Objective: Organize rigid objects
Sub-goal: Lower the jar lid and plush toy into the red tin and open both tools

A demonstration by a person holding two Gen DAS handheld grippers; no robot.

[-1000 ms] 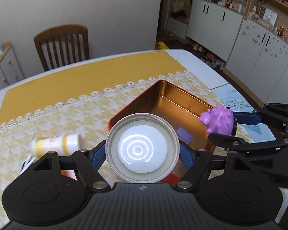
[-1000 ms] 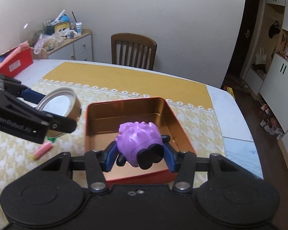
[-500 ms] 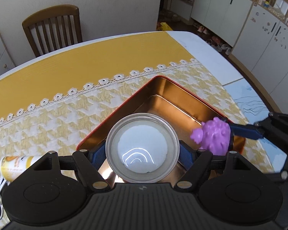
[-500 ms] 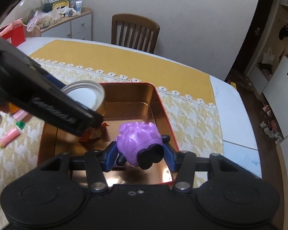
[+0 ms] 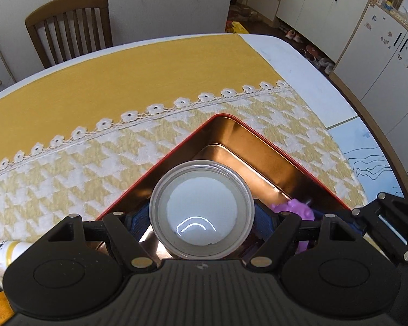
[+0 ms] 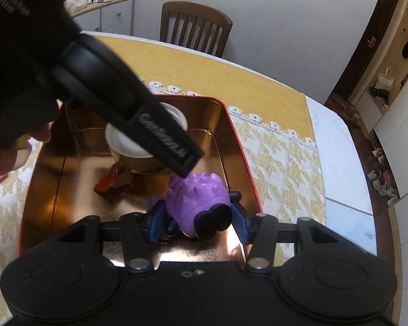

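From the left wrist camera, the left tongs [image 5: 201, 217] are closed on a round jar [image 5: 201, 212] with a white lid, the blue pads pressed against its two sides. The jar hangs over the near part of a red-rimmed tin box [image 5: 261, 138] with a shiny copper-coloured inside, which sits on the yellow-and-white patterned cloth [image 5: 100, 163] covering the table [image 5: 283, 49]. To the right, just past the jar, part of a purple spiky toy [image 5: 296, 208] shows inside the box, with the black frame of the right tongs [image 5: 312, 214] around it. A white and yellow tube [image 5: 0, 252] lies on the cloth at the left edge. A wooden chair [image 5: 68, 24] stands beyond the far side of the table.

From the right wrist camera, the right tongs [image 6: 198, 217] grip the purple spiky toy [image 6: 197, 203] between their blue pads, low inside the tin box [image 6: 239, 163]; whether the toy touches the floor of the box I cannot tell. The black arm of the left tongs [image 6: 147, 138] crosses the picture from the upper left and hides part of the jar [image 6: 125, 141], which is inside the box, beyond the toy. A crumpled red wrapper [image 6: 113, 180] lies on the box floor near the jar's base. The chair [image 6: 195, 27] shows behind the table.
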